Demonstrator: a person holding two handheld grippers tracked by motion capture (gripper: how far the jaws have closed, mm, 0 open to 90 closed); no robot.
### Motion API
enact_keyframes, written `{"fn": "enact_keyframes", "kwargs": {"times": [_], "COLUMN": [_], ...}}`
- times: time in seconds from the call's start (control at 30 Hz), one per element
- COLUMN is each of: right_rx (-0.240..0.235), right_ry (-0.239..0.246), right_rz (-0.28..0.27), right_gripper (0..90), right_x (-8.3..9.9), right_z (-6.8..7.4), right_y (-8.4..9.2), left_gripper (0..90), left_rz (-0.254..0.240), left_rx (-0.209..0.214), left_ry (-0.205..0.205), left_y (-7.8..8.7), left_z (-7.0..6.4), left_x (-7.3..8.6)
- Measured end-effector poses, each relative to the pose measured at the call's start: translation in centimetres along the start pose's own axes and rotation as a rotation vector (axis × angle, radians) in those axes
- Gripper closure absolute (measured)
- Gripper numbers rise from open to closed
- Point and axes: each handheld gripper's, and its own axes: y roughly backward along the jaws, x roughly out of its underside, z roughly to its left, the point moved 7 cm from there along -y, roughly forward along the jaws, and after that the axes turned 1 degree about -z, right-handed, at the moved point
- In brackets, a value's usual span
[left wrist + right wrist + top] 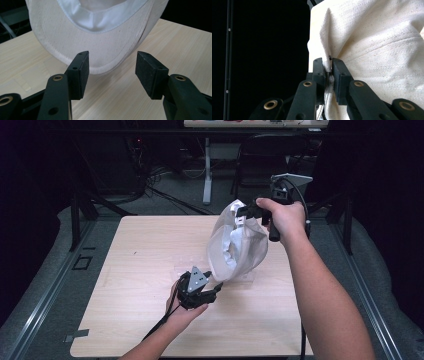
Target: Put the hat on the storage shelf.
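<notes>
Cap (237,245) of cream-white cloth hangs off my right gripper (248,212), lifted clear above the far right part of the wooden surface (125,270). In the right gripper view my jaws are clamped tight on a bunched fold of the cap (372,45), the cloth squeezed between both pads and spreading away up and to the right of them; to the left of the jaws lies dark background. From the high view, the cap droops below and toward me from that grip, its pale lining turned to the left, and its lowest edge comes down close to the surface just ahead of my left gripper (212,292).

My left gripper rests low over the near middle of the surface, held in my left hand (182,312), with its grey three-cornered plate (196,279) on top. In the left gripper view its jaws stand wide apart with nothing pressed between the pads. The cap's stitched brim (100,50) curves down just beyond the jaw tips, its rounded front edge sitting in line with the gap between them, closer to the left jaw than the right. Past the brim, above the jaws, the white inner band (100,15) of the cap shows. Bare wood (120,97) lies under and between the jaws.

My right hand (285,217) grips its tool above the surface's far right edge.
</notes>
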Motion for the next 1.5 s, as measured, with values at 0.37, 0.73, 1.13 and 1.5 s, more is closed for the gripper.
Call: {"fn": "enact_keyframes", "kwargs": {"times": [0.37,0.73,1.13,1.5], "right_rx": [-0.007,-0.007,0.004,0.011], "right_ry": [-0.005,-0.006,-0.004,-0.009], "right_rz": [-0.008,-0.010,-0.016,-0.018], "right_gripper": [81.7,81.6,81.9,81.8], "right_x": [-0.1,-0.1,-0.2,-0.3], "right_z": [0.2,0.1,0.1,-0.3], "right_y": [-0.1,0.2,-0.1,-0.3], "left_gripper": [47.2,77.8,80.1,81.1], "left_rz": [0.043,0.062,0.009,-0.038], "left_rx": [-0.043,-0.078,-0.017,0.083], "left_ry": [-0.060,-0.065,-0.009,0.058], "left_y": [-1.9,-1.4,-0.8,-1.5], "left_z": [-1.6,0.0,2.3,3.1], "left_x": [-1.1,-0.5,0.1,0.2]}}
